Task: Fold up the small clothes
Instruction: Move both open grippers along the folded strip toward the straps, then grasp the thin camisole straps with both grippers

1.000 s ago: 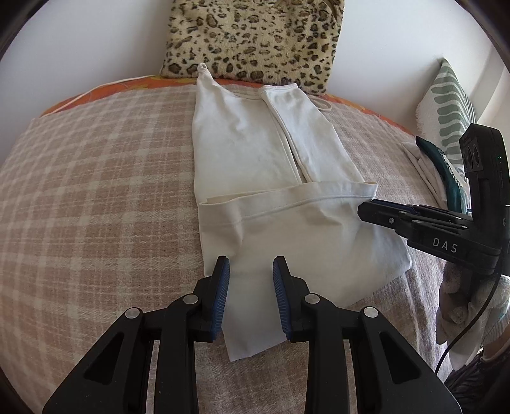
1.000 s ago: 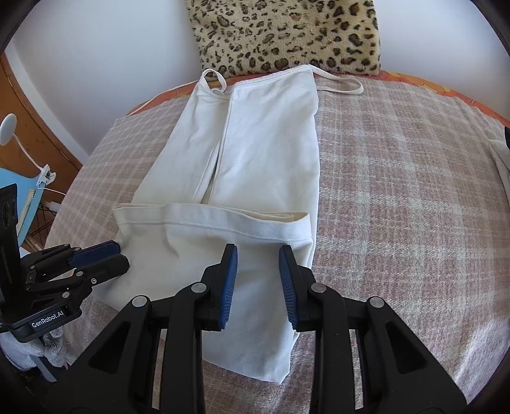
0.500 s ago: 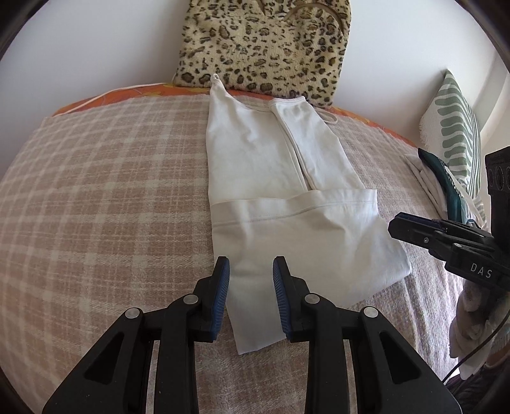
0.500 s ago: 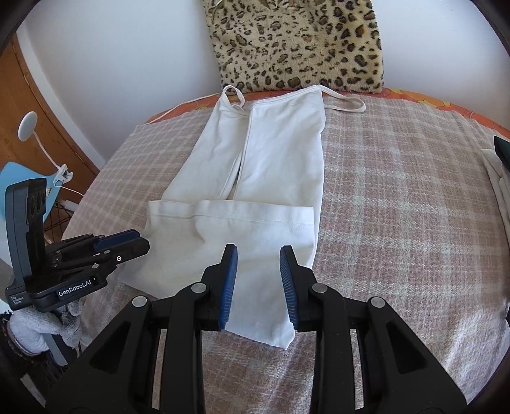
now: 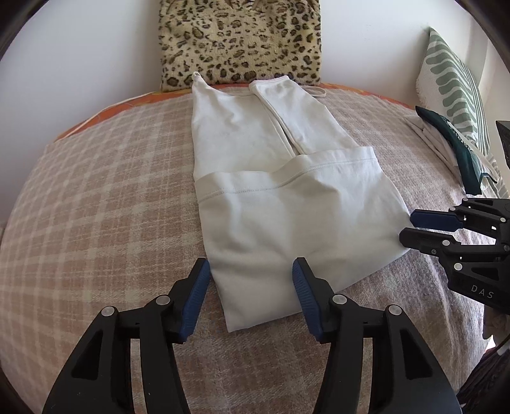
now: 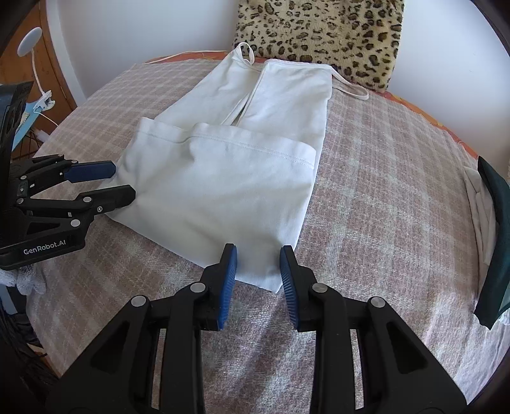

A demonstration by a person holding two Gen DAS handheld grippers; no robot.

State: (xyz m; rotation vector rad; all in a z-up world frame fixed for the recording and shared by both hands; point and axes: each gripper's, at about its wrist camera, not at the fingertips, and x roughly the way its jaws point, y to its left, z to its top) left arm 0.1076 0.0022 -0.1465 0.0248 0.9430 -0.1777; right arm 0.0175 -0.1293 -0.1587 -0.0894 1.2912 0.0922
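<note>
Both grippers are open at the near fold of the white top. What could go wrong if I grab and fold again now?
The left gripper straddles the white camisole top's near corner, so it might pinch only one layer. The hem ripples, which could set as a crease. The loose strap trails toward the leopard-print cushion and may stick out.

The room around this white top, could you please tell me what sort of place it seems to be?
Most likely a bedroom at home: the white top lies on a bed with a checked blanket, a leopard-print pillow leans on the wall, and a green-patterned cushion sits to one side.
</note>
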